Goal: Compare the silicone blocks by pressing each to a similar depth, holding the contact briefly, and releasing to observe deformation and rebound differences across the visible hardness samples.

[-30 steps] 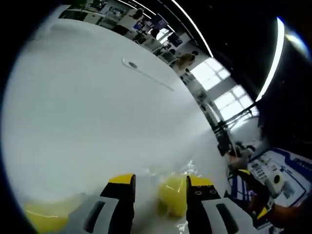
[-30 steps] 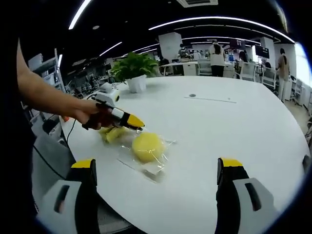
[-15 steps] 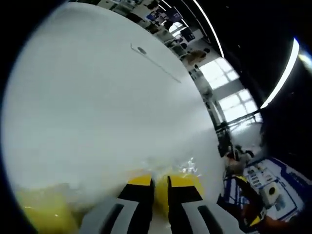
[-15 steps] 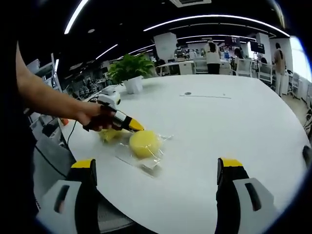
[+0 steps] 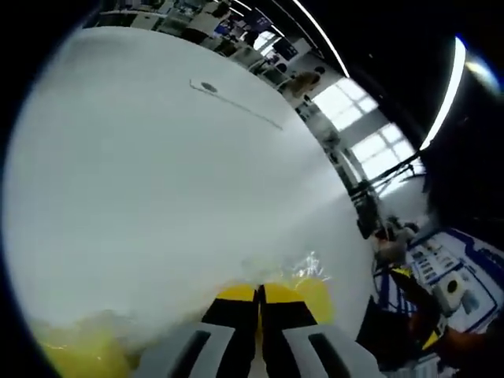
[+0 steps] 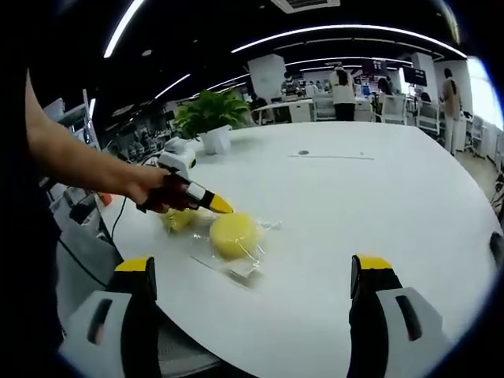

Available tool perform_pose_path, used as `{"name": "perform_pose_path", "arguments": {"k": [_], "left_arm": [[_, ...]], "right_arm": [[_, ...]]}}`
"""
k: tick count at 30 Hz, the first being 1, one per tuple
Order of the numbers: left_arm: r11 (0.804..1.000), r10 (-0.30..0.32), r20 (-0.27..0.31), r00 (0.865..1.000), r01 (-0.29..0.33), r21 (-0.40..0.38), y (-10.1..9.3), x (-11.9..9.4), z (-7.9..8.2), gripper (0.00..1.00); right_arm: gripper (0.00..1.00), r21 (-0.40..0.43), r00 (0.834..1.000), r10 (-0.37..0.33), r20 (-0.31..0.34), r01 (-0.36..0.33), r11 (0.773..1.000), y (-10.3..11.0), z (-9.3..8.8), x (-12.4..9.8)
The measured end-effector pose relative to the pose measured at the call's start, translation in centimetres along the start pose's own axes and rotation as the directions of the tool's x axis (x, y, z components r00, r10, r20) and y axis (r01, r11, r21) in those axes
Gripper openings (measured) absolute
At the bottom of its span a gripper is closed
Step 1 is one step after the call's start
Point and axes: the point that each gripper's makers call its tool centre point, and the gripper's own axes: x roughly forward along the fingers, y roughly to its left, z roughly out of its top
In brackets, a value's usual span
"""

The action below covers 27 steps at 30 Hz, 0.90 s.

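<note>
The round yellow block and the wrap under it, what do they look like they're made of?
The round yellow block looks like soft silicone or rubber: matte, opaque, smoothly domed, though the look alone can't confirm it. The wrap beneath it seems to be thin clear plastic film, going by its glossy wrinkles and see-through edges on the white table.

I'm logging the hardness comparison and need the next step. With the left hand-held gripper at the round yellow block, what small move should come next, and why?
Probably ease the left hand-held gripper straight down onto the round yellow block. Its jaws are shut, tip at the block's upper edge, and the block in its clear wrapper looks undented. The right hand-held gripper waits open and apart.
</note>
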Motion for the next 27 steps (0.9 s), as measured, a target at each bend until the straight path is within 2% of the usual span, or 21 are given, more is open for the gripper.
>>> {"name": "perform_pose_path", "arguments": {"k": [1, 2, 4, 8, 9, 11, 13, 19, 21, 24, 27], "left_arm": [[0.999, 0.013, 0.008, 1.000, -0.013, 0.044, 0.0, -0.1, 0.1, 0.00], [0.998, 0.011, 0.011, 1.000, -0.011, 0.055, -0.2, -0.2, 0.1, 0.00], [0.999, 0.003, 0.026, 1.000, -0.004, 0.043, -0.6, -0.6, 0.3, 0.00], [0.998, -0.022, 0.069, 0.997, 0.018, 0.068, -1.6, -1.4, 1.3, 0.00], [0.992, -0.031, 0.095, 0.995, 0.019, 0.123, -2.1, -1.9, 1.9, 0.00], [0.972, -0.012, 0.127, 0.992, -0.018, 0.234, -2.2, -2.5, 2.4, 0.00], [0.979, -0.006, 0.128, 0.992, -0.020, 0.201, -2.3, -3.0, 2.4, 0.00], [0.973, -0.014, 0.155, 0.988, -0.023, 0.231, -3.2, -4.2, 3.1, 0.00], [0.977, -0.040, 0.165, 0.985, 0.004, 0.214, -4.0, -4.7, 3.3, 0.00], [0.958, -0.054, 0.180, 0.982, 0.000, 0.287, -5.5, -5.4, 3.6, 0.00], [0.955, -0.067, 0.181, 0.981, 0.010, 0.297, -6.0, -6.1, 3.8, 0.00]], "right_arm": [[0.96, 0.002, 1.000, 0.000, 0.002, 0.000, 1.000, 0.0, 0.0, 0.0], [0.96, 0.002, 1.000, -0.001, 0.003, 0.001, 1.000, 0.0, 0.0, 0.0], [0.96, 0.006, 1.000, 0.000, 0.010, 0.000, 1.000, 0.0, 0.2, 0.0], [0.96, 0.017, 1.000, 0.001, 0.025, -0.002, 1.000, -0.1, 0.5, -0.1], [0.96, 0.017, 1.000, 0.001, 0.026, -0.002, 1.000, -0.1, 0.5, 0.0], [0.96, 0.016, 0.999, 0.002, 0.034, -0.002, 1.000, -0.1, 0.7, 0.0], [0.96, 0.016, 0.999, 0.008, 0.042, -0.008, 1.000, 0.0, 0.9, 0.0], [0.96, 0.002, 0.999, 0.039, 0.037, -0.039, 0.999, 0.7, 1.1, 0.2], [0.96, -0.005, 0.998, 0.054, 0.035, -0.054, 0.999, 0.9, 1.3, 0.4], [0.96, -0.007, 0.997, 0.074, 0.034, -0.074, 0.997, 1.3, 1.6, 0.8], [0.96, -0.006, 0.995, 0.090, 0.044, -0.089, 0.996, 1.7, 2.1, 1.0]]}}
